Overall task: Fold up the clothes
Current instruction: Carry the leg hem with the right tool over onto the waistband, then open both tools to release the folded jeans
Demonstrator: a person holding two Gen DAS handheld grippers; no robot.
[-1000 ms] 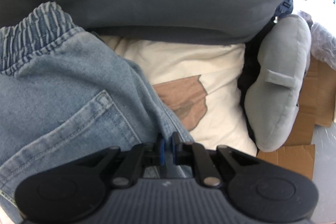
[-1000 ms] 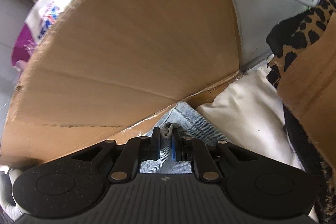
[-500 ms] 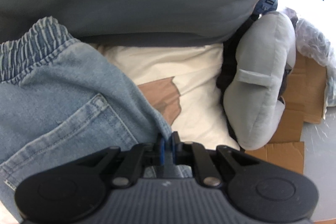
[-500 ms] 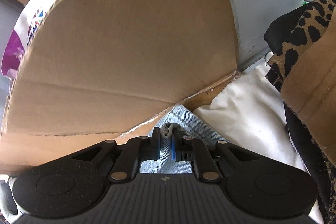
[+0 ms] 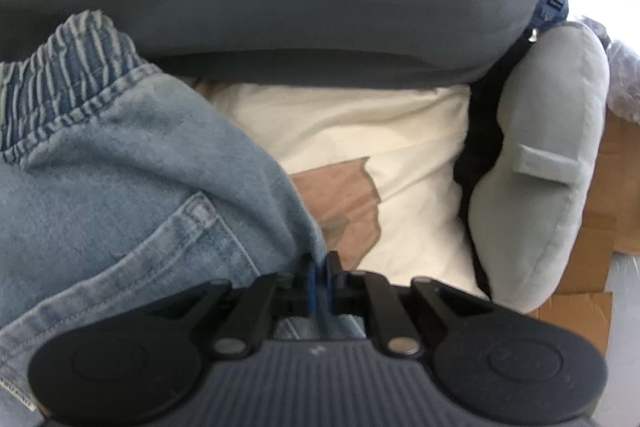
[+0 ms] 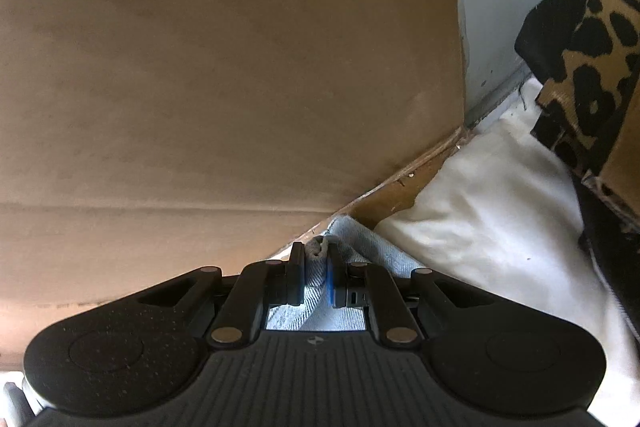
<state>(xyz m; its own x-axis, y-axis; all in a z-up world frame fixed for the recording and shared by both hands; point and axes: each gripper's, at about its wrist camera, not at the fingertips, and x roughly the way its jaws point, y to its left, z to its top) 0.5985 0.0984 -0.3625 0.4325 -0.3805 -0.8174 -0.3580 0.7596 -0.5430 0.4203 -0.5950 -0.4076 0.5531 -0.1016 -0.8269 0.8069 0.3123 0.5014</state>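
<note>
Both tools have the same pair of light blue jeans (image 5: 120, 187) pinched. The left hand-held gripper (image 5: 319, 281) is closed tight on an edge of the denim, with the back pocket and the gathered waistband spreading away to its left and ahead of it. The right hand-held gripper (image 6: 316, 275) is closed on a bunched fold of the jeans (image 6: 352, 239), the cloth poking up between its fingers.

Over the last second the right one has pushed closer to the cardboard flap (image 6: 220, 67) ahead of it, which now fills nearly all of its view; the bags once visible past the flap's edge are gone. The left one has swung a little: the grey neck pillow (image 5: 552, 163) off to its right shifted, as did the cream cloth (image 5: 400, 131) with the brown print just ahead. Neither grip has slipped.

My guess is that the jeans are being carried or stretched between the two grips; no finished fold shows, and most of the garment is out of sight.
</note>
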